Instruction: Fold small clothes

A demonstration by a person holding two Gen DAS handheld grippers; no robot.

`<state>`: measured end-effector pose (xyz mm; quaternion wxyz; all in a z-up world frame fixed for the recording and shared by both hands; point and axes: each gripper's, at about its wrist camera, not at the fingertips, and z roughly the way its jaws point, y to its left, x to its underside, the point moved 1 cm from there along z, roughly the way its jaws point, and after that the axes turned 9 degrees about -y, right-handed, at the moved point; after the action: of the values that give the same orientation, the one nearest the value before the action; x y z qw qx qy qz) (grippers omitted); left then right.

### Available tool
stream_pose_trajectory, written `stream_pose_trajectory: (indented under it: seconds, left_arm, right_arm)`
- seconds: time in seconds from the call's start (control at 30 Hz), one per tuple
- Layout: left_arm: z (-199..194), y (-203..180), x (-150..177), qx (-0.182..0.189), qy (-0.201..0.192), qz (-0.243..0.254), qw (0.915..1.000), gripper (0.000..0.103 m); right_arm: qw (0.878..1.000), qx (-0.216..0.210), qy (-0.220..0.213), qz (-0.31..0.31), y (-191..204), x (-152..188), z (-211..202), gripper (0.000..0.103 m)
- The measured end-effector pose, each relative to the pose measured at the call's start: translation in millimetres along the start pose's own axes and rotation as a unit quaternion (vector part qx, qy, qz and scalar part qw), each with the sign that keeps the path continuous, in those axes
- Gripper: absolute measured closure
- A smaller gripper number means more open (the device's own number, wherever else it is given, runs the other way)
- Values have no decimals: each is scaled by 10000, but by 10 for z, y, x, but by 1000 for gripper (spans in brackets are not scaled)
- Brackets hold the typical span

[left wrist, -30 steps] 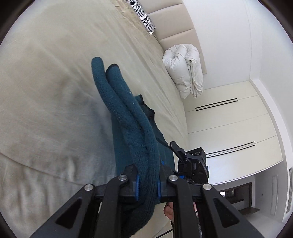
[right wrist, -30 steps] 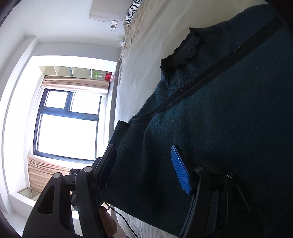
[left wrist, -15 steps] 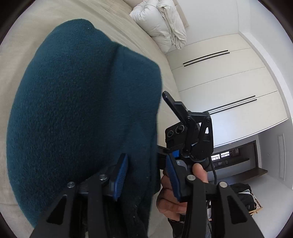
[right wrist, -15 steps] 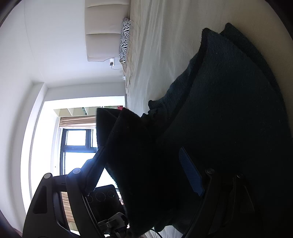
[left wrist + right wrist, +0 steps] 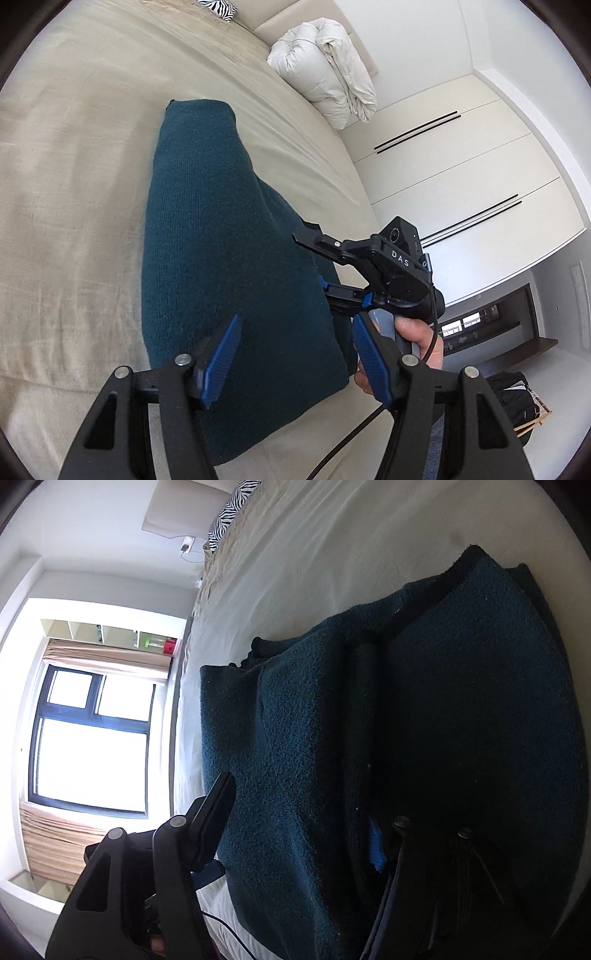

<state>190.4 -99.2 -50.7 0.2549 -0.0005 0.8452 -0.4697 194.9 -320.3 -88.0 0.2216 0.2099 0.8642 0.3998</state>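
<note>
My left tongs [image 5: 291,354] hang with their blue pads [image 5: 221,358] spread wide apart, holding nothing, just above the near end of the teal knit garment [image 5: 221,236]. The garment lies folded on the beige bed [image 5: 70,206], its narrow far end pointing toward the white rolled duvet [image 5: 328,74]. Its left edge runs straight, with broad bare sheet beside it; its near edge stops short of the mattress edge. My right tongs [image 5: 325,266] reach in at the garment's right edge, close to the mattress side. From the right wrist view those tongs [image 5: 299,830] stand apart too, straddling a raised fold of the garment [image 5: 295,738] without pinching it. A bare sheet stretches far toward the zebra pillow [image 5: 229,509] and the window [image 5: 92,746].
</note>
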Motion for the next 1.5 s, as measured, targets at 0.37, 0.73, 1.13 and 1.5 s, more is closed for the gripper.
stream_pose_trajectory:
  seconds: [0.37, 0.73, 1.13, 1.5]
  left_arm:
    - [186, -265, 105, 32, 95, 172, 9998, 34]
    - [274, -494, 126, 15, 331, 652, 9973, 34]
    - [445, -542, 159, -311, 512, 930, 9939, 35]
    - [293, -653, 215, -427, 350, 1177, 9915, 35]
  right_arm:
    - [9932, 821, -549, -615, 5, -155, -614, 91]
    - [9916, 978, -777, -338, -339, -224, -854, 91]
    - [9920, 1044, -701, -133, -632, -284, -780, 91]
    - [9723, 1616, -1605, -527, -188, -110, -1268, 81]
